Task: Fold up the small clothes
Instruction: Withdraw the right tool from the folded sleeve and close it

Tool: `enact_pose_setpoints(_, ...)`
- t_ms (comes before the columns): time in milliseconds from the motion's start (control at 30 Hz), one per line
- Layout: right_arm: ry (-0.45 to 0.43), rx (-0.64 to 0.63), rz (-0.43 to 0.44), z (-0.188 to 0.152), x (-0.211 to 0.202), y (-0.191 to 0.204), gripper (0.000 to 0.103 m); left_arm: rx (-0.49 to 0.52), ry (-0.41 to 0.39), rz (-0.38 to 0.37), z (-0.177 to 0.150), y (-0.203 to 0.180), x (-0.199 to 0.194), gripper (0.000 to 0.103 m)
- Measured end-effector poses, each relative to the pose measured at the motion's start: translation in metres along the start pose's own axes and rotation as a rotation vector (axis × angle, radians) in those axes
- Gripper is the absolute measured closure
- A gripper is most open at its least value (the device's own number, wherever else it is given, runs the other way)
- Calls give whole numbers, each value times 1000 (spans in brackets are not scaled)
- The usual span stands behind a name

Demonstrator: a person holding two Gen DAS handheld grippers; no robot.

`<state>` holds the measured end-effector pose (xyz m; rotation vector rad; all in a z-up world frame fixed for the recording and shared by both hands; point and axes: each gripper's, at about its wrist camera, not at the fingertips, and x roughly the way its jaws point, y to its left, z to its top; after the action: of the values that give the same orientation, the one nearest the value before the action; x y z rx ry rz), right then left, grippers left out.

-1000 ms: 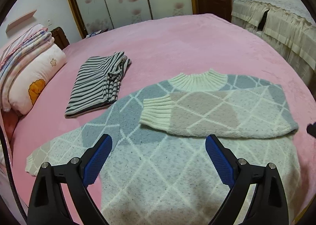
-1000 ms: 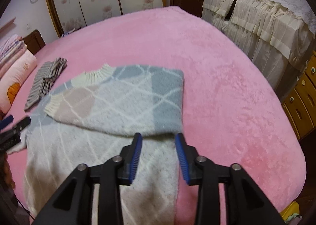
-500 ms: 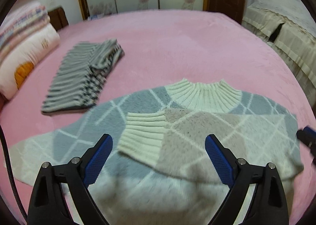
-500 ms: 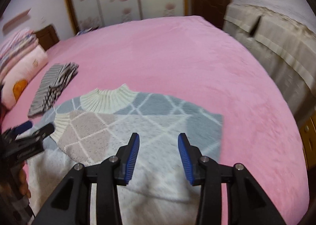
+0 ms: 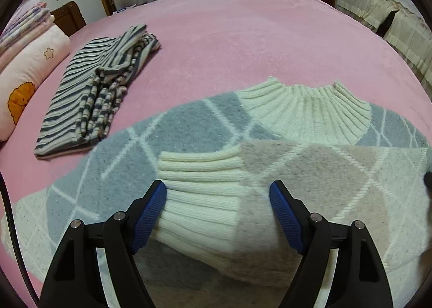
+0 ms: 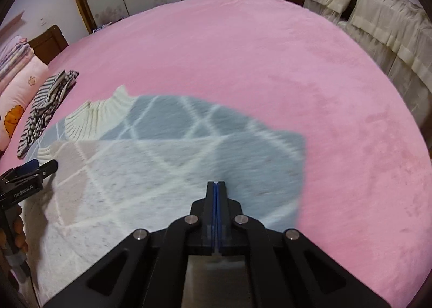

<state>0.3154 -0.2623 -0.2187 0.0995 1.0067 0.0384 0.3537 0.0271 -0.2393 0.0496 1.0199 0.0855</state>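
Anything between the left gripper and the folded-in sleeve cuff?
Nothing visible. The left gripper already straddles the sleeve cuff of the sweater, its jaws closing with the cuff between the fingers. The folded striped garment lies apart, up left on the pink blanket.

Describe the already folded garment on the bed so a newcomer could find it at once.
On the pink plush bed cover, look toward the side with the pink flower-print pillow. Between that pillow and the grey-and-cream diamond-knit sweater lies the grey-and-white striped folded garment. Its narrow stripes set it apart from the sweater's diamonds.
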Motion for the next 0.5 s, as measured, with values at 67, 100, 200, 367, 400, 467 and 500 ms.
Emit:
enact_pose_setpoints(67, -14, 7, -48, 1, -5, -10, 103, -23, 4, 2, 1, 10, 0, 24)
enact_pose_setpoints(100, -25, 15, -89, 1, -8, -18, 103, -37, 9, -7, 1, 13, 0, 24)
enact_pose_setpoints(200, -17, 71, -94, -1, -15, -34, 103, -61, 15, -6, 1, 21, -4, 24)
enact_pose_setpoints(367, -27, 106, -183, -6, -35, -42, 103, -17, -20, 23, -3, 23, -30, 24)
enact_pose_setpoints(400, -28, 119, -167, -9, -43, -42, 103, -12, -30, 18, -4, 24, -37, 24)
enact_pose_setpoints(467, -36, 112, -165, -15, -55, -38, 103, -10, -41, 4, -7, 25, -50, 24)
enact_pose_setpoints(500, -44, 101, -163, -20, -64, -32, 103, -14, -46, -5, -9, 26, -59, 24)
